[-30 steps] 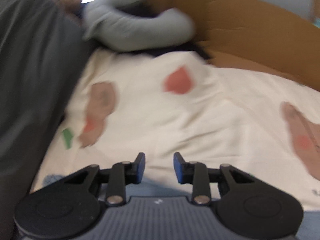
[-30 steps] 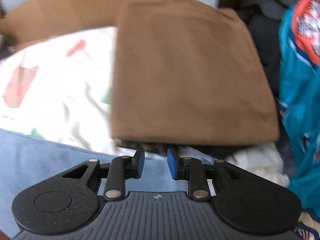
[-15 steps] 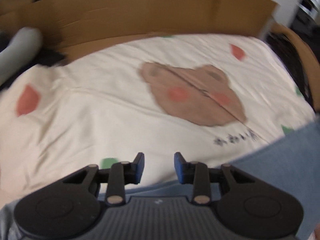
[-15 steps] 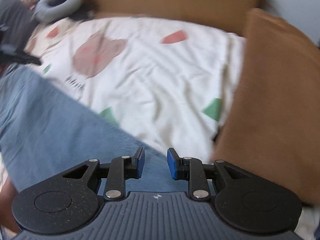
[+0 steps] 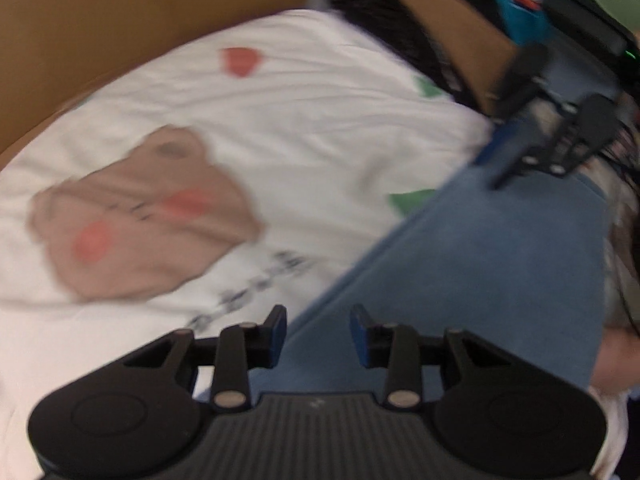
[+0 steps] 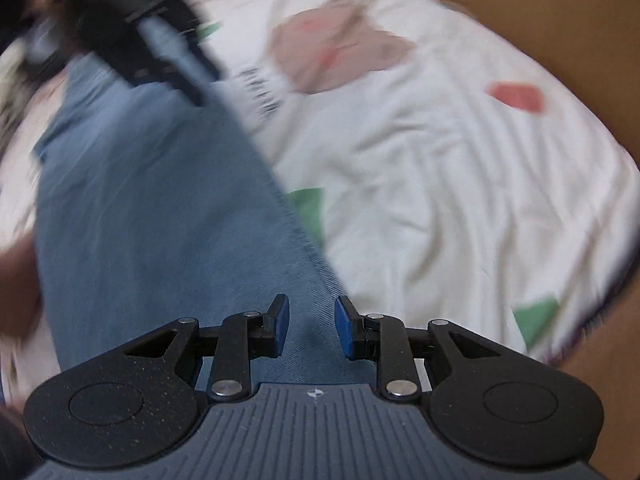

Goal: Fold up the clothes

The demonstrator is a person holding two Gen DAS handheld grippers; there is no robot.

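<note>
Lying flat on the bear-print sheet (image 5: 304, 120), the blue garment (image 5: 480, 264) has its edge under both grippers, left gripper (image 5: 318, 330) and right gripper (image 6: 308, 322), each with jaws parted, gripping nothing, above the blue cloth.

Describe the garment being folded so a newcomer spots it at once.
Start at the cream bedsheet printed with a brown bear face. On it lies the blue garment, a flat denim-like piece running between the two grippers. It is the only plain blue cloth there; beside it lies brown fabric.
</note>
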